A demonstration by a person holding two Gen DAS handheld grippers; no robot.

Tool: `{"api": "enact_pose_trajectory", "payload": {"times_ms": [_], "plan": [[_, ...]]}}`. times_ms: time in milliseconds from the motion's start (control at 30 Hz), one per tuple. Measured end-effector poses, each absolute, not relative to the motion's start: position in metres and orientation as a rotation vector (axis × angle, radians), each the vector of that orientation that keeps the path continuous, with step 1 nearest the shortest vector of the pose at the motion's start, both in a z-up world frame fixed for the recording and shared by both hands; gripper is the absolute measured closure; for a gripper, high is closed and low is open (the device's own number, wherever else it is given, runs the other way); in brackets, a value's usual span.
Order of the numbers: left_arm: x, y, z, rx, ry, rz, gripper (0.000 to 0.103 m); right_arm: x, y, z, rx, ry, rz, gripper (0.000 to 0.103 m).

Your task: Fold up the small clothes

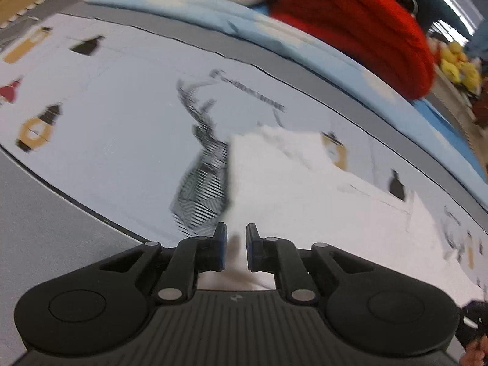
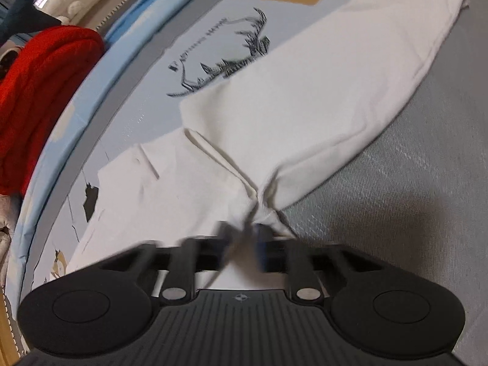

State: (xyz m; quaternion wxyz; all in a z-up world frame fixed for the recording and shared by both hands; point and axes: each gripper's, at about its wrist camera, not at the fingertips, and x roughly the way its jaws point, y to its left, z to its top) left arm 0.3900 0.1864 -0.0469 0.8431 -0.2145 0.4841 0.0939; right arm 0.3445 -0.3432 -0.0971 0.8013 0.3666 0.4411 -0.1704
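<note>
Seen from the left wrist, the white garment (image 1: 305,183) lies across a pale printed sheet (image 1: 106,106) that covers the grey surface (image 1: 45,213). The cloth is plain off-white and soft, and one corner of it rises in a blurred peak over a striped stag drawing (image 1: 204,189) on the sheet. Its near edge runs down between the blue-padded fingers of the left gripper (image 1: 236,248). The jaws stand only a narrow gap apart with the cloth in that gap, but I cannot tell whether the pads actually press it. Along the far edge sit a light blue cloth (image 1: 213,21) and a thick red knit (image 1: 350,21).

From the right wrist, the same garment (image 2: 289,106) shows more of itself: a long panel folded over, its hemmed edge reaching to the far right on the grey surface (image 2: 411,198), with a flatter part spread to the left over the printed sheet (image 2: 152,70). The fabric draws together into tight creases at the right gripper (image 2: 245,238), whose jaws are closed on that bunched corner. The fingers are blurred. The red knit (image 2: 45,91) lies off to the left.
</note>
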Motion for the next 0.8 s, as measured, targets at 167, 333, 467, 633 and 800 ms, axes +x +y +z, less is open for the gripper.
{"api": "enact_pose_trajectory", "payload": {"times_ms": [167,333,467,633,800], "plan": [[0.393,0.198,-0.083,-0.53,1.164,0.221,0.091,0.34,-0.337,-0.075,0.752,0.822,-0.342,0.102],[0.391,0.2,-0.072,-0.534,1.123,0.221,0.083,0.341,-0.347,-0.095,0.773,0.942,-0.481,0.087],[0.397,0.191,-0.057,-0.495,1.07,0.205,0.074,0.335,-0.339,-0.073,0.677,0.834,-0.521,0.078],[0.395,0.192,-0.066,-0.528,1.106,0.216,0.074,0.334,-0.333,-0.048,0.612,0.688,-0.438,0.075],[0.395,0.181,-0.054,-0.483,1.066,0.191,0.074,0.345,-0.334,-0.072,0.724,0.808,-0.326,0.073]]}}
